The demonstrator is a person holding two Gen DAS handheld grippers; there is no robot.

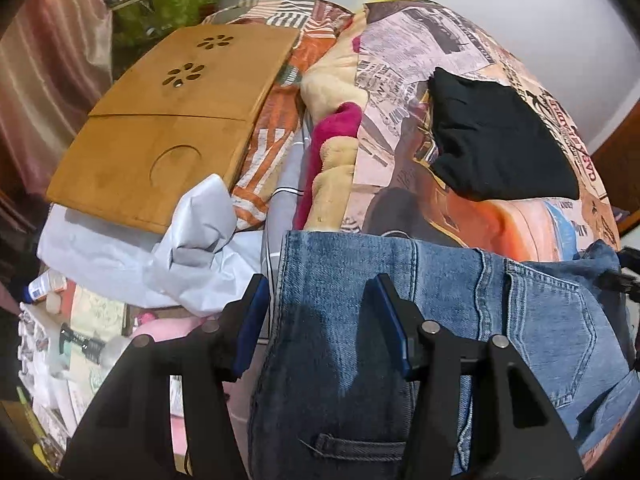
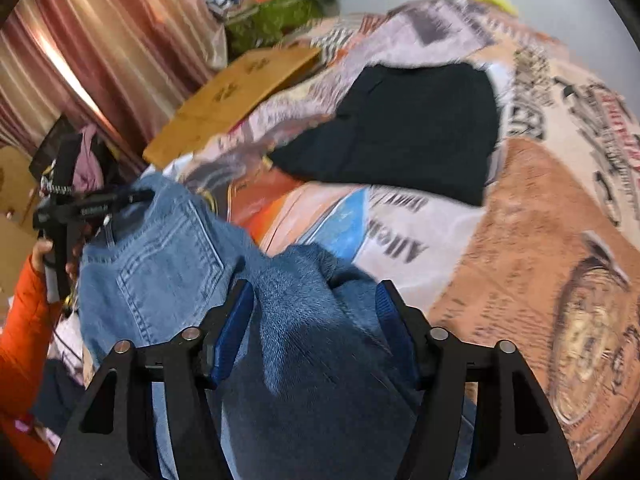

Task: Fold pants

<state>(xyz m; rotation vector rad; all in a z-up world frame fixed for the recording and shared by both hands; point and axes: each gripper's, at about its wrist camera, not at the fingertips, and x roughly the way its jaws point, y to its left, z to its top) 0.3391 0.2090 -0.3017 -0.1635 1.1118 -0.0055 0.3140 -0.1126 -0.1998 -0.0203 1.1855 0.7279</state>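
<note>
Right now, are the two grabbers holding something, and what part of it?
Both hold the blue jeans. The left gripper clamps one end of their top folded edge, and the right gripper clamps a bunched-up part at the other end.

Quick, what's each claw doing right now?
Left claw: closed on the jeans.
Right claw: closed on the jeans too.

Even, soft indoor light; right wrist view motion-blurred, left sharp, both fisheye-bent with dark corners.
</note>
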